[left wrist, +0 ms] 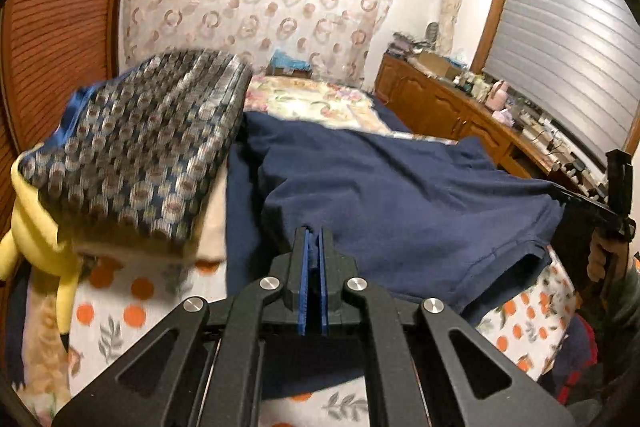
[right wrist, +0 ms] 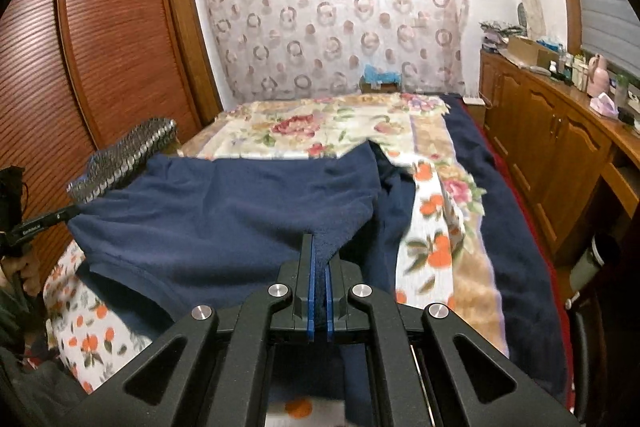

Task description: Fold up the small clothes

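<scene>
A navy blue garment (left wrist: pixel 400 195) hangs stretched between my two grippers, over the bed. In the left wrist view my left gripper (left wrist: pixel 314 233) is shut, with a fold of the navy cloth pinched between its blue pads. In the right wrist view my right gripper (right wrist: pixel 320 241) is shut on another edge of the same garment (right wrist: pixel 224 211). Each view shows the other tool at the far end of the cloth, held by a person's hand (left wrist: pixel 600 259), (right wrist: pixel 24 275). A loose part of the garment trails down onto the bed at the right (right wrist: pixel 396 187).
The bed carries an orange-print sheet (right wrist: pixel 432 239), a floral blanket (right wrist: pixel 320 127) and a dark blue cover (right wrist: pixel 516 227). A blue patterned cushion (left wrist: pixel 140 147) and a yellow plush toy (left wrist: pixel 36 235) lie at the left. A wooden wardrobe (right wrist: pixel 120 39) stands left, and cluttered wooden cabinets (right wrist: pixel 560 147) stand right.
</scene>
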### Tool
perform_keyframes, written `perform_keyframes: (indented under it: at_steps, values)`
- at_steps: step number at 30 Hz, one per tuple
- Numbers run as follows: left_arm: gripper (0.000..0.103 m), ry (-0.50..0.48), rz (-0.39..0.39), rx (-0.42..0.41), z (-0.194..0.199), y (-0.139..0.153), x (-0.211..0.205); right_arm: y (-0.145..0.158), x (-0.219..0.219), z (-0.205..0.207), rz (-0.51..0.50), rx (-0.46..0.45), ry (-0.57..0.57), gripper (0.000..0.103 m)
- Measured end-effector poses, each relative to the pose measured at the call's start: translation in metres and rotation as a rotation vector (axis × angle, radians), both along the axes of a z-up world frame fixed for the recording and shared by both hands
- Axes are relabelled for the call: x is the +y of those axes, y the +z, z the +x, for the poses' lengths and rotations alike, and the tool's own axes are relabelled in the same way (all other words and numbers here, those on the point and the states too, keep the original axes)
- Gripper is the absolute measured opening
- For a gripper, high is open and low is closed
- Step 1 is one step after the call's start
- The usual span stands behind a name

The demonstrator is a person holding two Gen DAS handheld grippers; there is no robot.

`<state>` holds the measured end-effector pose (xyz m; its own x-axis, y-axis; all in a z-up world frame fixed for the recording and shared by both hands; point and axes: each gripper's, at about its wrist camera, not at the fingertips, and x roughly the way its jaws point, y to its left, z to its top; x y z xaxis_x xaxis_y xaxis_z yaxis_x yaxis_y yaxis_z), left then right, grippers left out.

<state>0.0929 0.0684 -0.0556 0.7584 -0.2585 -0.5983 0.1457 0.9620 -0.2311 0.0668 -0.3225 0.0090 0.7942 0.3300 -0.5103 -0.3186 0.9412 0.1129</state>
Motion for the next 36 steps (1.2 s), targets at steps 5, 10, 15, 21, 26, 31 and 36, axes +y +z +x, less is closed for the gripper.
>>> perform_keyframes:
  at_steps: [5, 10, 15, 21, 26, 31, 36]
  values:
    - [0.005, 0.016, 0.026, 0.072, 0.011, -0.027, 0.002, -0.039, 0.009, 0.005, -0.081, 0.102, -0.011, 0.003]
    - [0.010, 0.020, 0.071, 0.081, 0.002, -0.029, -0.007, -0.041, -0.001, -0.004, -0.081, 0.108, -0.049, 0.027]
    - [0.027, 0.024, 0.084, 0.055, -0.014, -0.024, -0.006, -0.046, -0.013, -0.027, -0.097, 0.104, -0.096, 0.039]
    - [0.075, 0.000, 0.043, 0.061, -0.020, -0.021, -0.001, -0.065, -0.017, -0.034, -0.111, 0.171, -0.108, 0.039]
    - [0.078, 0.000, 0.061, 0.062, -0.018, -0.020, -0.003, -0.060, -0.017, -0.033, -0.080, 0.158, -0.094, 0.031]
    - [0.078, 0.029, 0.067, 0.074, -0.013, -0.024, 0.000, -0.050, -0.030, -0.043, -0.071, 0.105, -0.075, 0.006]
    - [0.078, 0.034, 0.071, 0.081, -0.011, -0.027, 0.001, -0.037, -0.070, -0.052, -0.060, 0.074, -0.214, 0.005]
